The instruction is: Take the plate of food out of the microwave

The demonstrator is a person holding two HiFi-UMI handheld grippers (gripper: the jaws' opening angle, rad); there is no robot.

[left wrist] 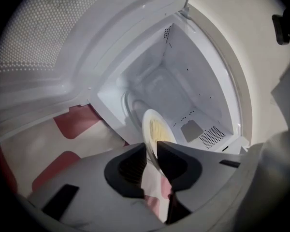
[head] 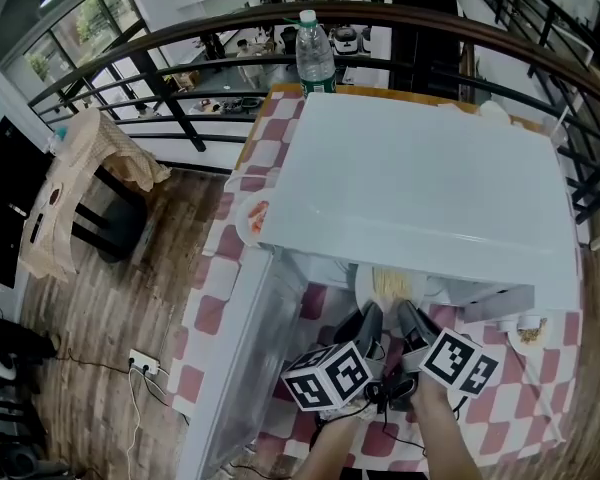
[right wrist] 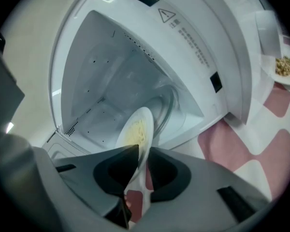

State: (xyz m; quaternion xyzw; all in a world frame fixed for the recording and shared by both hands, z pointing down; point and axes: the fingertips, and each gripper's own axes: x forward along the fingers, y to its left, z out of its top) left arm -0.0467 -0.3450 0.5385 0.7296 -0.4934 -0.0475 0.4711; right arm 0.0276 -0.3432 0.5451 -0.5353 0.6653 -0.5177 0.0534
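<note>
A white plate of yellow food (head: 390, 286) sits at the mouth of the open white microwave (head: 410, 178), partly hidden under its top in the head view. My left gripper (head: 372, 316) holds the plate's near rim from the left and my right gripper (head: 408, 316) holds it from the right. In the left gripper view the plate (left wrist: 157, 129) stands edge-on between the jaws of the left gripper (left wrist: 152, 151), which press on it. The right gripper view shows the same: the plate (right wrist: 135, 129) is pinched in the right gripper (right wrist: 142, 158).
The microwave door (head: 242, 338) hangs open to the left over the red-checked tablecloth (head: 210, 313). A water bottle (head: 315, 53) stands behind the microwave. A small dish of food (head: 528, 330) lies at its right, another dish (head: 252, 216) at its left. A railing runs beyond.
</note>
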